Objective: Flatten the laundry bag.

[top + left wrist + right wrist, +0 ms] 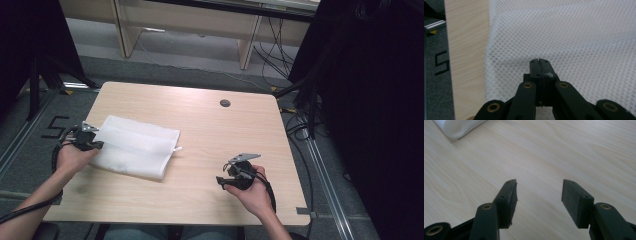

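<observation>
On the wooden table (215,135), the white mesh bag (135,146) lies flat on the left half, its long axis running from its near-left end toward the far right, a small tab at its right edge. The left gripper (95,145) meets the bag's left edge with jaws clenched; whether mesh is pinched between them is hard to make out. The right gripper (222,181) rests well apart on bare wood, jaws released and empty.
</observation>
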Available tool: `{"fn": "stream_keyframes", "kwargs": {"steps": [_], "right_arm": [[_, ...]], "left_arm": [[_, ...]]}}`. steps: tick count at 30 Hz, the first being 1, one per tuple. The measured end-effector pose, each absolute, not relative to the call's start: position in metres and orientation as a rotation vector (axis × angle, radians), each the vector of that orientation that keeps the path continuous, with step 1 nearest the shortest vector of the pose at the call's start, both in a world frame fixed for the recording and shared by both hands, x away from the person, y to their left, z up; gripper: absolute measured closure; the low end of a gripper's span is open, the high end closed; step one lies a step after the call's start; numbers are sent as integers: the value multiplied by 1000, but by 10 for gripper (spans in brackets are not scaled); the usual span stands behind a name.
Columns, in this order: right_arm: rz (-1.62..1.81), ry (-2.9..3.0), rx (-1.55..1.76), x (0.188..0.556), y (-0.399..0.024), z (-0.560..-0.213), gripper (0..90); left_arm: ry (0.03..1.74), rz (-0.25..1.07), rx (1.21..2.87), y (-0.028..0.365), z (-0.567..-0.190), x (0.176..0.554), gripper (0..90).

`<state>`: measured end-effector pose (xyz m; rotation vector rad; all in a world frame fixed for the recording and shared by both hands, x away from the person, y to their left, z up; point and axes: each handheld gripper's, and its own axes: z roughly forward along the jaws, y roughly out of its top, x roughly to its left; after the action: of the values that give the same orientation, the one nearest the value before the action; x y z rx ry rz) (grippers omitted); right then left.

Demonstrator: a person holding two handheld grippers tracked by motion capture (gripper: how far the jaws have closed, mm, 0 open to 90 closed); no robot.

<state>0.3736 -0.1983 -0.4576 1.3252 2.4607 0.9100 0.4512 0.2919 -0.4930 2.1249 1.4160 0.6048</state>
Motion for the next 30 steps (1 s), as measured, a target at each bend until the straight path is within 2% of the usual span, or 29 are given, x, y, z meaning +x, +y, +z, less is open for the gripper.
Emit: {"fn": "stream_keyframes", "kwargs": {"steps": [3, 5, 12, 21, 30], "right_arm": [[903, 2464, 1329, 373, -198, -457, 471], [905, 2464, 1326, 373, -198, -457, 470], [918, 2455, 1342, 374, -198, -458, 471], [880, 2462, 1310, 374, -196, -459, 471], [902, 2479, 1322, 374, -196, -458, 471]], "left_arm": [[1387, 575, 2194, 286, -498, 455, 895], [1370, 578, 2174, 282, -502, 458, 895], [1325, 567, 2261, 275, -501, 459, 896], [1171, 624, 2365, 245, -501, 452, 896], [1112, 635, 2362, 223, -503, 457, 896]]}}
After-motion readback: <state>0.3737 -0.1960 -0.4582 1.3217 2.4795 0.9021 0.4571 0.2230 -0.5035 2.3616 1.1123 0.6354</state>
